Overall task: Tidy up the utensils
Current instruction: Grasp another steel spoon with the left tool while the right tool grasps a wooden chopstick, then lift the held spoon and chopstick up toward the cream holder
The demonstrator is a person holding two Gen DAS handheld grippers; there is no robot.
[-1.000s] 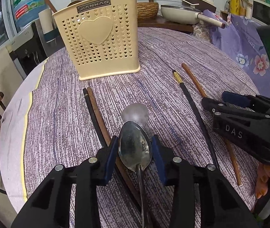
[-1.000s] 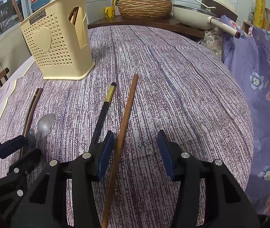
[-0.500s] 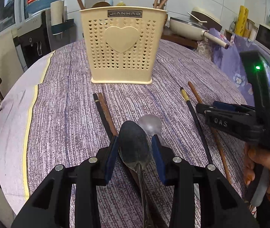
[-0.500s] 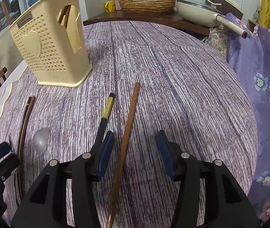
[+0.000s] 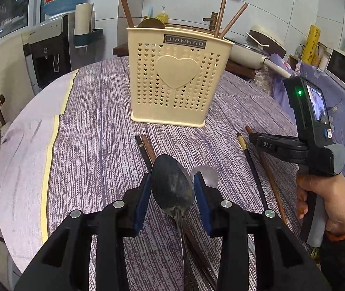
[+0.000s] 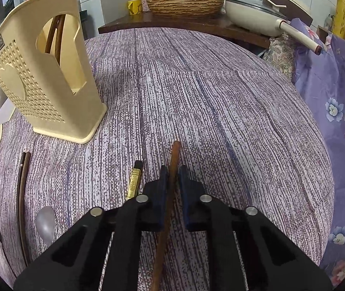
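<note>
While the left tool (image 5: 172, 191) pinches the dark steel spoon (image 5: 172, 186) by its bowl above the purple-clothed counter (image 5: 94, 145), a cream perforated plastic utensil holder (image 5: 177, 77) stands at twelve o'clock. At four o'clock, the right tool (image 6: 172, 184) is pressed together on a brown wooden chopstick (image 6: 173, 160), beside a black gold-tipped chopstick (image 6: 135, 181).
</note>
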